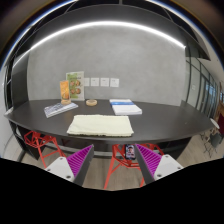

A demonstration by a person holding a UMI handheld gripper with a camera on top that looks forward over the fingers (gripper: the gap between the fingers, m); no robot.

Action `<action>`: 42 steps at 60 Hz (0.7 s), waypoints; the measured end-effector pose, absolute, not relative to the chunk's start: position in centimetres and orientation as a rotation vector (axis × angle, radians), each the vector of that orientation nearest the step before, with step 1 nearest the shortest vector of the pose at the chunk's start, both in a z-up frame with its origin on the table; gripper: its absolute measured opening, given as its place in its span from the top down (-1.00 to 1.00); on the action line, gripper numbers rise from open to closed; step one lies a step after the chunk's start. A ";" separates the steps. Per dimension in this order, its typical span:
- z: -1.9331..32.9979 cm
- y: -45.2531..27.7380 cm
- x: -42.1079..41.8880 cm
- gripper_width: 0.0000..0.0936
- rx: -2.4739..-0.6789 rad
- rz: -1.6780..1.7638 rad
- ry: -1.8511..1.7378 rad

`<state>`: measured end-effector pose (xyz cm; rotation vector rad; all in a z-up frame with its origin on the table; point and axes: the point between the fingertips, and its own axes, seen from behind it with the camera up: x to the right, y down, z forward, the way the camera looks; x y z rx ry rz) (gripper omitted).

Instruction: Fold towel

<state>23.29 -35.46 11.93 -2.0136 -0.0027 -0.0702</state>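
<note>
The gripper [108, 160] is nearest to the camera, with its two purple pads [77, 160] standing well apart and nothing between them, so it holds nothing at this moment. Just beyond the fingers, red chair frames [40, 143] stand in front of the dark table [165, 128]. On the table, the towel [94, 125] lies near the front edge, a pale cloth that looks flat and roughly rectangular. I cannot tell if it is already folded once or fully spread, but the gripper is far from it and not touching, so I judge that the folding is not begun or at least not finished; the approach and the grasp of one edge are left. Right of the towel and a little behind it lies a white and blue booklet [124, 106]. Left of the towel is a dark flat object [59, 109], and behind that an upright picture card [73, 86]. Behind the table rises a grey wall [150, 70], with a long light strip [110, 27] on the ceiling.
</note>
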 end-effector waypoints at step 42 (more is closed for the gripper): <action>1.1 -10.7 1.9 -0.51 -2.037 0.143 -0.354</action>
